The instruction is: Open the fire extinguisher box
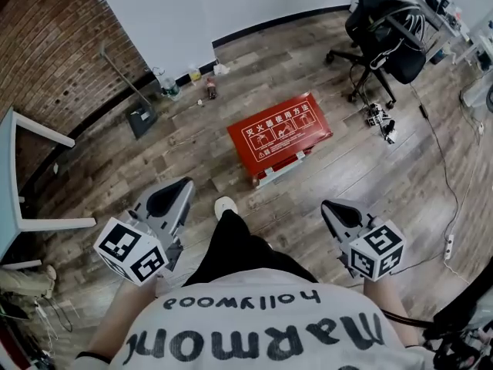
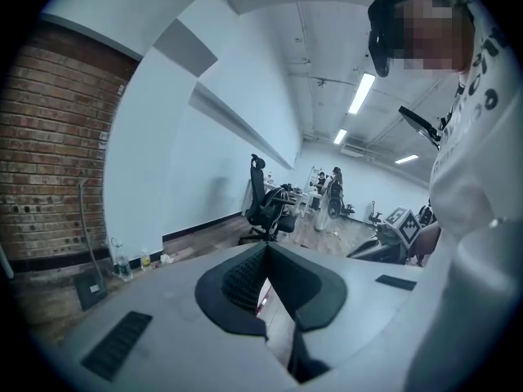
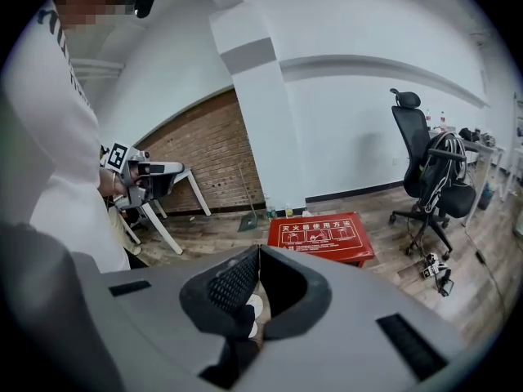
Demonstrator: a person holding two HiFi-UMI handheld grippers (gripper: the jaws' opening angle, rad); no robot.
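Two grey hand-held grippers hover low over the wood-plank floor (image 1: 323, 168), and neither is touching anything. At far left, a white-legged table (image 1: 46, 223) stands against the red brick wall (image 1: 46, 45). Next along the wall is a dark dustpan with a long handle (image 1: 141, 119), then a couple of clear plastic bottles (image 1: 169, 89) at the skirting.

Now the left hand-held gripper (image 1: 179, 191): its black ribbed pads meet at the tips, pressed together on nothing. Just beside it is the toe of the person's white shoe (image 1: 225, 205).

Centre stage is the flat red rectangular fire extinguisher box (image 1: 279, 136). It lies on the floor ahead of the person, its white-lettered face up and its lid down. It sits well apart from both grippers, roughly between the lines they point along.

The right hand-held gripper (image 1: 333, 208) is also pressed together and empty, angled down towards the box. Far right, a black mesh office chair on castors (image 1: 385, 33) stands near the white wall, with a thin cable (image 1: 447, 153) trailing across the planks.
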